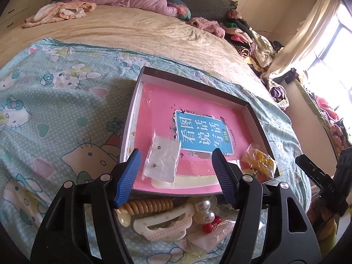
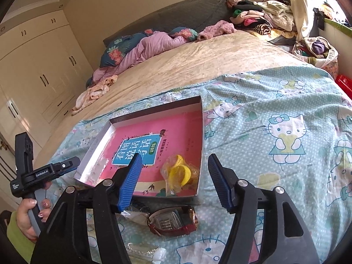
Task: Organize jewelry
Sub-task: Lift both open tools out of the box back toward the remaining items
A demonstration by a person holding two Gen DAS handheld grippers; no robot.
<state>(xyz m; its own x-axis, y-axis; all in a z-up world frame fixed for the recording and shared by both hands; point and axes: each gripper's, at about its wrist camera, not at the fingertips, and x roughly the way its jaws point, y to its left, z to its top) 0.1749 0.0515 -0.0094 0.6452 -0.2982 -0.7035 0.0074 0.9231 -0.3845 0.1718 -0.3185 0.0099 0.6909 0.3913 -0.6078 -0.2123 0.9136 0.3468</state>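
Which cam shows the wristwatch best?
Right wrist view: the wristwatch lies on the bedsheet just in front of the box, face and red strap visible. The left wrist view does not show it.

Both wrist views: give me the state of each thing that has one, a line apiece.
Left gripper: open, nothing between the jaws.
Right gripper: open, holding nothing.
Box: lidless, on the bedsheet, pink book lining it.
Earring bag: lying flat in the box.
Yellow bag: in the box's near corner.
Watch: outside the box, on the sheet.
Hair clip: outside the box.
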